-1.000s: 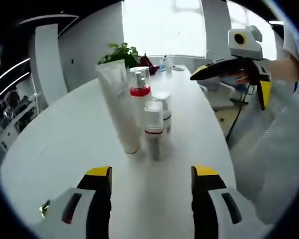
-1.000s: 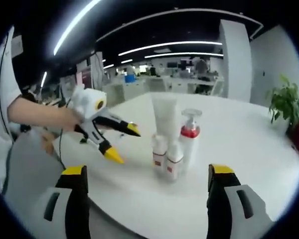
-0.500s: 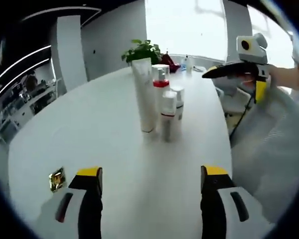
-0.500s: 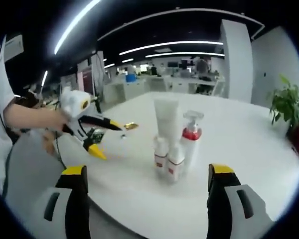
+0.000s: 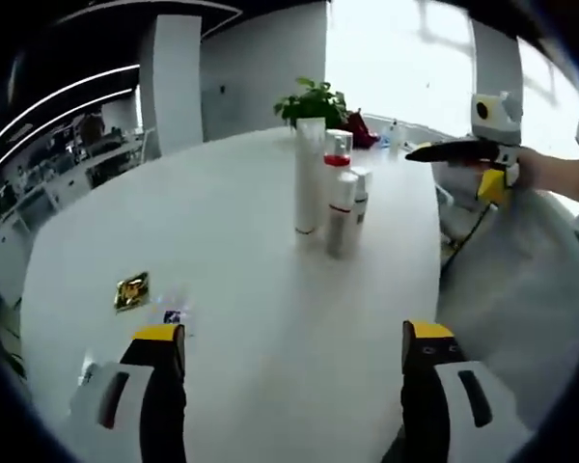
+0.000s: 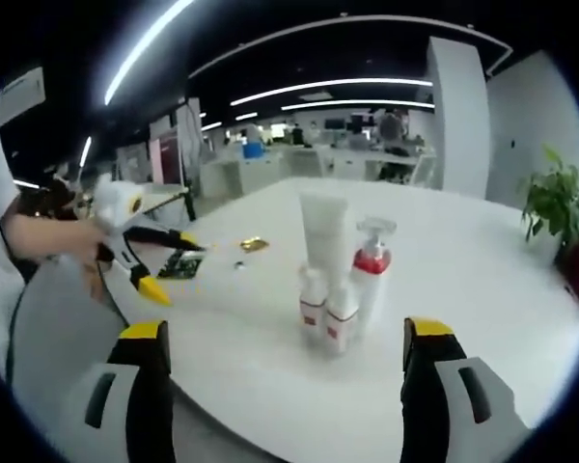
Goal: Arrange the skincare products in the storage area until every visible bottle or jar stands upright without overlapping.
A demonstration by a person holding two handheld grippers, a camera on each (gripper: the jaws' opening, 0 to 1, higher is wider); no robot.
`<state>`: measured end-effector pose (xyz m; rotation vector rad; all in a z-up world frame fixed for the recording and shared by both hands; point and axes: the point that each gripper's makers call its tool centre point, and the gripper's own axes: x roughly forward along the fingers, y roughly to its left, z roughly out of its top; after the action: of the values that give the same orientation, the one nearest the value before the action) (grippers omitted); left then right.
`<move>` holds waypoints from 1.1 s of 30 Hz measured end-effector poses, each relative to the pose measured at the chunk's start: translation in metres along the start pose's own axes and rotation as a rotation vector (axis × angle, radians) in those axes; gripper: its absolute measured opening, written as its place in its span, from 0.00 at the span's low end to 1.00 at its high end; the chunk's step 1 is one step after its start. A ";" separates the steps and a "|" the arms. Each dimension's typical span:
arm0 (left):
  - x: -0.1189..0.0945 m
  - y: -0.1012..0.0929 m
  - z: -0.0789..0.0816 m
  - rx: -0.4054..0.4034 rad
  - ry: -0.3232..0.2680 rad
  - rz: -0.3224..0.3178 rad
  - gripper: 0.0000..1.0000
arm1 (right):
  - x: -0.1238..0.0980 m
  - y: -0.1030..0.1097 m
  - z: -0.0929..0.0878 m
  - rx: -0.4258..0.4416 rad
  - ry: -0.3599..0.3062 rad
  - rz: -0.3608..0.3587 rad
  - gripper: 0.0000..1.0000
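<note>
Several skincare products stand upright in a tight cluster on the white table (image 5: pixel 222 231): a tall white tube (image 5: pixel 309 178), a pump bottle with a red collar (image 5: pixel 338 154) and two small red-banded bottles (image 5: pixel 341 207). My left gripper (image 5: pixel 291 362) is open and empty, well short of them. From the right gripper view the tube (image 6: pixel 323 236), pump bottle (image 6: pixel 372 270) and small bottles (image 6: pixel 326 313) are just ahead of my open, empty right gripper (image 6: pixel 285 352). The left gripper (image 6: pixel 172 266) hovers open at the table's left edge. The right gripper (image 5: pixel 465 166) is held beyond the table's right edge.
A gold foil packet (image 5: pixel 131 289) lies on the table near my left gripper, and again as the packet (image 6: pixel 254 245) behind the cluster. A potted plant (image 5: pixel 314 101) stands at the far end. A person's white sleeve (image 5: pixel 531 289) runs along the table's right side.
The left gripper has pulled back from the cluster, so the products look smaller and farther away. In the right gripper view it has drifted left toward the table edge. The right gripper has stayed still.
</note>
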<state>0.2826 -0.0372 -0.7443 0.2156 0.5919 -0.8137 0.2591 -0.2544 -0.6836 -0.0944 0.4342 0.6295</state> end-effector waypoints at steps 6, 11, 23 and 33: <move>-0.023 0.007 -0.011 -0.059 -0.006 0.045 0.89 | -0.001 0.006 0.003 -0.014 0.002 0.007 0.99; -0.038 0.009 -0.018 -0.100 -0.022 0.078 0.93 | -0.003 0.006 0.007 -0.007 -0.008 0.008 0.99; -0.068 0.009 -0.029 -0.191 -0.038 0.137 0.98 | -0.003 0.013 0.014 -0.018 -0.021 0.018 0.99; -0.087 0.008 -0.034 -0.231 -0.038 0.193 0.99 | 0.003 0.016 0.005 -0.061 0.016 0.015 0.99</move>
<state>0.2272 0.0359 -0.7229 0.0441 0.6138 -0.5564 0.2532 -0.2388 -0.6796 -0.1547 0.4311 0.6569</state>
